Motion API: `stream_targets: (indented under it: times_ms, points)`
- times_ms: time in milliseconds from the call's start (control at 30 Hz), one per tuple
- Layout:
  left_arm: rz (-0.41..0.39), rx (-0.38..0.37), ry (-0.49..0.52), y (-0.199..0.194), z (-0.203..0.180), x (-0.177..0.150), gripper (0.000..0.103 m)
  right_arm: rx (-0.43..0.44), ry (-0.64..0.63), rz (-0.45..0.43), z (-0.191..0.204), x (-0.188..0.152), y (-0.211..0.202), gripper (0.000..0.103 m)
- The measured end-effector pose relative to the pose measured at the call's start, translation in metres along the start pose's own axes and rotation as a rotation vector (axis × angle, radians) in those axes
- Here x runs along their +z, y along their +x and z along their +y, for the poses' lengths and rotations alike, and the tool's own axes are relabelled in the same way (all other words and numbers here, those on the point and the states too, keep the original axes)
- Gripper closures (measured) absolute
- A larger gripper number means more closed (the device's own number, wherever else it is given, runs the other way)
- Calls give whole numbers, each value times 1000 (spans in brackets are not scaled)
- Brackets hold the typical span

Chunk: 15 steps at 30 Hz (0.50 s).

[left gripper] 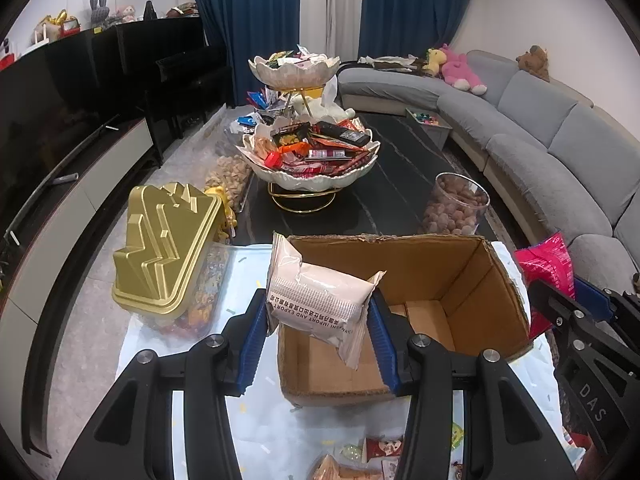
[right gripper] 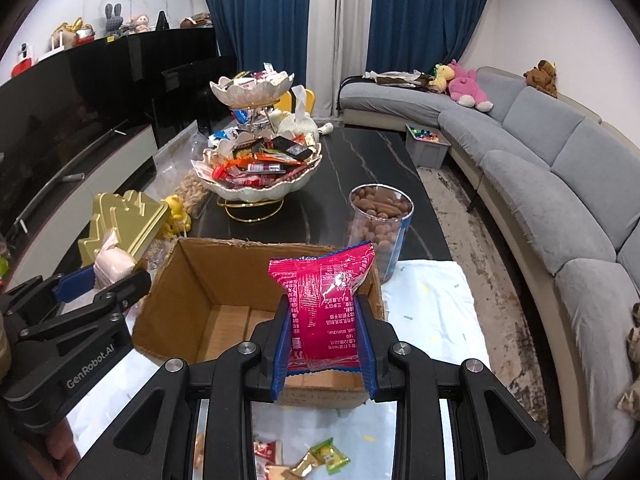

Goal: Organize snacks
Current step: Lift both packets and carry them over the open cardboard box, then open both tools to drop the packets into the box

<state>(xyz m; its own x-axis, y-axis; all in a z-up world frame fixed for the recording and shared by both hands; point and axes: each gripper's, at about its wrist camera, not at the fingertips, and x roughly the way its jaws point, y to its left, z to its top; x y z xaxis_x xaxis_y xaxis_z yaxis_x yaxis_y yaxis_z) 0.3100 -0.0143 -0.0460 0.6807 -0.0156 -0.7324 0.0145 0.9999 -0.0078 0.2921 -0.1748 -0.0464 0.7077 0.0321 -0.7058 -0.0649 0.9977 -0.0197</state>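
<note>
My left gripper (left gripper: 318,312) is shut on a pale pink snack packet (left gripper: 320,294), held above the near left edge of an open cardboard box (left gripper: 452,276). My right gripper (right gripper: 322,320) is shut on a magenta snack packet (right gripper: 324,304), held above the same box (right gripper: 200,280) at its near right side. In the right wrist view the left gripper (right gripper: 116,276) with its pale packet (right gripper: 114,262) shows at the left. The left wrist view catches the right gripper (left gripper: 560,300) and the magenta packet (left gripper: 546,262) at the right. The box's floor looks bare.
A gold lid on a clear candy container (left gripper: 168,256) stands left of the box. Behind it are a two-tier snack bowl (left gripper: 316,160) and a clear jar of brown snacks (right gripper: 380,220). Loose packets (right gripper: 320,456) lie on the pale cloth in front. A grey sofa (right gripper: 560,168) runs along the right.
</note>
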Motion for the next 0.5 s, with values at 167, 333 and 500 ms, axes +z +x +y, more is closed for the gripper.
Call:
stream_targets:
  times_ms: [167, 333, 500]
  points:
    - [7, -1, 6, 12, -1, 2, 55, -5, -2, 13, -1, 1, 18, 73]
    - [21, -3, 11, 23, -4, 0, 55, -8, -4, 25, -4, 3, 32, 73]
    - [33, -5, 14, 33, -5, 0, 55, -7, 5, 38, -6, 3, 42, 72]
